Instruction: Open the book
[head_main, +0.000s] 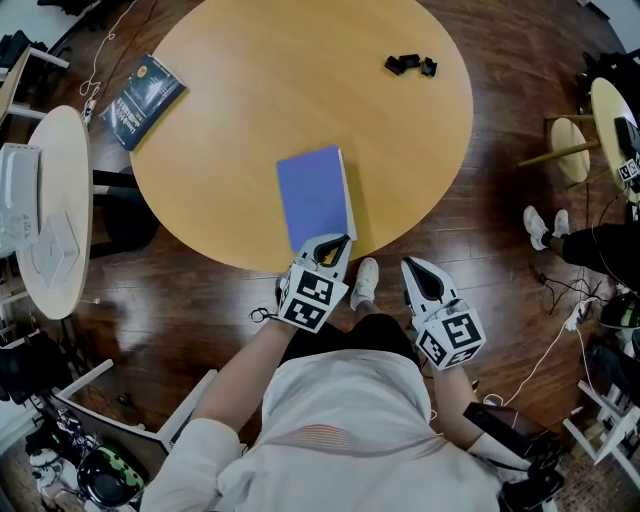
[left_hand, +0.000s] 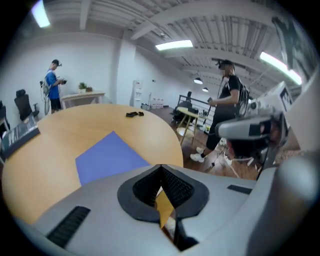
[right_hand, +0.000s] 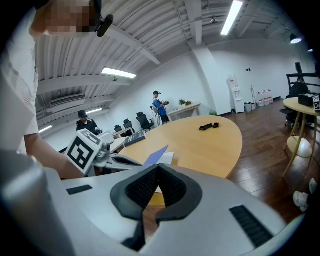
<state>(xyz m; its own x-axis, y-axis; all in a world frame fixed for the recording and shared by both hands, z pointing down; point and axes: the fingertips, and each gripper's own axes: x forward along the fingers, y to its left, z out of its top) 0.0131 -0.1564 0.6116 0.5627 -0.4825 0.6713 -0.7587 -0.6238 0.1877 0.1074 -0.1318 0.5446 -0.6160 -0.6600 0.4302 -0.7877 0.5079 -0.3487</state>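
A blue book (head_main: 312, 195) lies on the round wooden table (head_main: 230, 150), close to its near edge. My left gripper (head_main: 337, 243) is at the book's near right corner, shut on the blue cover. In the right gripper view the cover (right_hand: 156, 155) is tilted up off the white pages (right_hand: 167, 159). The left gripper view shows the blue cover (left_hand: 107, 157) running away beyond my left gripper (left_hand: 160, 171). My right gripper (head_main: 412, 266) hangs over the floor just off the table's edge, to the right of the book. Its jaws (right_hand: 159, 172) are shut with nothing between them.
A dark book (head_main: 145, 97) lies at the table's far left and small black parts (head_main: 410, 65) at the far right. A small white round table (head_main: 60, 200) stands to the left, a stool (head_main: 570, 148) to the right. A person (left_hand: 230, 95) stands beyond the table.
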